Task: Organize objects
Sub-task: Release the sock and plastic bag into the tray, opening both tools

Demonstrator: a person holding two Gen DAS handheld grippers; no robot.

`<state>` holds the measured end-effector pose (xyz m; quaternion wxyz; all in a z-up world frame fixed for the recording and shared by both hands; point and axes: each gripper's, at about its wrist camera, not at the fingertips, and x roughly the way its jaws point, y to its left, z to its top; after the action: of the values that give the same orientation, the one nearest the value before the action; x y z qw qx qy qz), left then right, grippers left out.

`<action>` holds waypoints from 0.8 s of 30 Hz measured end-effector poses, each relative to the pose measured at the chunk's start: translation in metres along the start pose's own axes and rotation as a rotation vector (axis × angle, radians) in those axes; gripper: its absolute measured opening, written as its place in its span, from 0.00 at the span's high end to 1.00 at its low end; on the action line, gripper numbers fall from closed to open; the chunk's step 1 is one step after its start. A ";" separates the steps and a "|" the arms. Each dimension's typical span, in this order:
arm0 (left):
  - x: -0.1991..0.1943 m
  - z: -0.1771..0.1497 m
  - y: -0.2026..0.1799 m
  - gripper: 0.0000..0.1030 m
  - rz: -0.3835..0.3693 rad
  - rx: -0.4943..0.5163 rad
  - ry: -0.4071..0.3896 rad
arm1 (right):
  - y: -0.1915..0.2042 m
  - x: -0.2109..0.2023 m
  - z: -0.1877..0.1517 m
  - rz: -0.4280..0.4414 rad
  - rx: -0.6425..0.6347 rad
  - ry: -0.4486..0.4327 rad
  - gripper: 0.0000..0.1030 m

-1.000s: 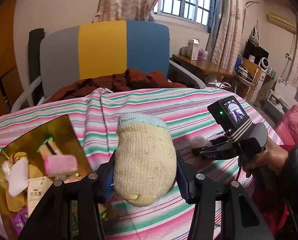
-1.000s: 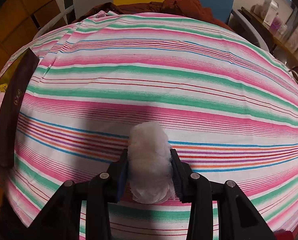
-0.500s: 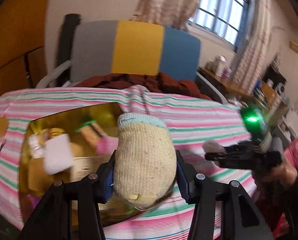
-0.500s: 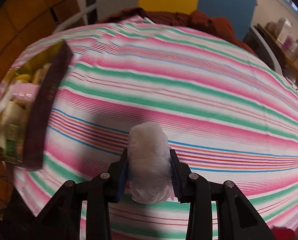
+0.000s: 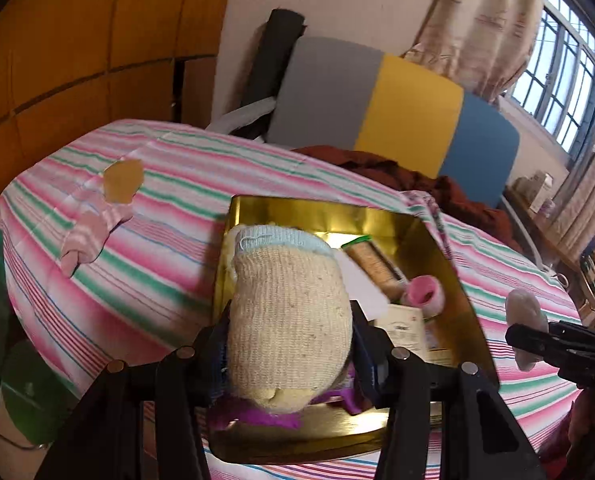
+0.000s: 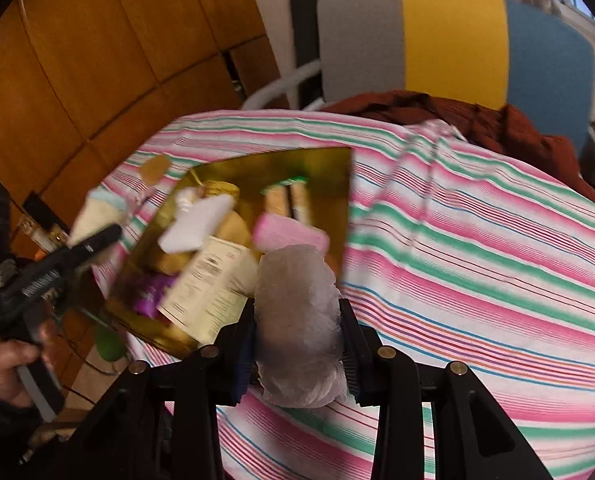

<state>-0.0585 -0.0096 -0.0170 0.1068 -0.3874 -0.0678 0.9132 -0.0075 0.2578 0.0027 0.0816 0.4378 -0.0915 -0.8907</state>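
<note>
1. Striped cloth in pink, green and white covers the table (image 5: pixel 169 280), and everything of the task lies on it or is carried over it.
2. Nearest in the left wrist view, the left gripper (image 5: pixel 289 344) is seen with its jaws partly closed and pressed on one rolled beige sock (image 5: pixel 287 312), which is held over the near end of the gold box (image 5: pixel 449 280).
3. Nearest in the right wrist view, the right gripper (image 6: pixel 297 332) is seen with its jaws narrowly set and clamped on one crumpled clear plastic bag (image 6: pixel 297 320), carried just beside the box's right wall.
4. The step in hand is judged to be the dropping of both items into the box. It would be done well if each item were brought fully inside the walls before the jaws are let go, and set down on a free spot, since the box is already crowded.
5. Inside the box one pink roll (image 5: pixel 423 296), one white pad (image 6: pixel 195 222), one printed carton (image 6: pixel 213 292) and some purple wrapping are counted; the rest is too blurred to count.
6. Farther left on the cloth, one pink striped sock (image 5: pixel 91 230) with a card tag is left outside the box.
7. Beyond the table, one chair (image 5: pixel 393 108) in grey, yellow and blue is seen.
</note>
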 end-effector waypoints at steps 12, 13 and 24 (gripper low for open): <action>0.041 -0.007 -0.026 0.42 -0.009 0.043 0.092 | 0.009 0.049 0.014 -0.055 0.016 0.053 0.40; 0.042 -0.007 -0.027 0.41 -0.013 0.043 0.090 | 0.008 0.050 0.013 -0.057 0.016 0.056 0.40; 0.024 0.000 -0.032 0.38 0.034 0.060 0.025 | 0.014 0.049 0.003 -0.052 0.037 0.042 0.34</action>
<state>-0.0697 0.0267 -0.0271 0.1037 -0.3967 -0.0323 0.9115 -0.0384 0.2330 -0.0293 0.0525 0.4600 -0.0948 -0.8813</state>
